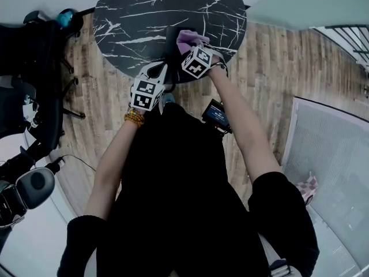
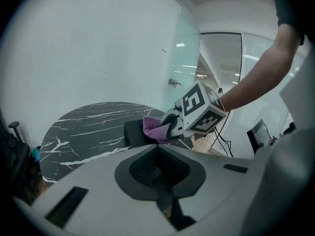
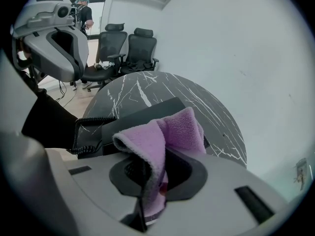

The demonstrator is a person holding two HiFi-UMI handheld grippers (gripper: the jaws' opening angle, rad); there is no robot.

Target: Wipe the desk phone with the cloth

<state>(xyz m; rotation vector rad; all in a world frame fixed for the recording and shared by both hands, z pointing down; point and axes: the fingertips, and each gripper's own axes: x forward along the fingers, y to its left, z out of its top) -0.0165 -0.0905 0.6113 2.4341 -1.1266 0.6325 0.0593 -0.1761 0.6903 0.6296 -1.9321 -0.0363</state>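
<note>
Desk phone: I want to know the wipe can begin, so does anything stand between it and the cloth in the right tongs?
Nothing visible does. The purple cloth, clamped in the right tongs, hangs directly over the black desk phone; the left tongs sit off to its side.

Right tongs (image 2: 166, 129) with cloth (image 2: 153, 130) at phone (image 2: 133, 132)

The cloth (image 3: 170, 129) is lilac fleece, nappy and matt. The desk phone (image 3: 142, 113) under it looks like matt black plastic. The table (image 1: 144, 16), at twelve o'clock in the head view, is smooth black marble-look stone with white veins. The floor (image 1: 271, 62), at two o'clock, is matt wood plank. The right gripper (image 3: 150, 181) and the left gripper (image 2: 160, 176) have smooth grey plastic shells
</note>
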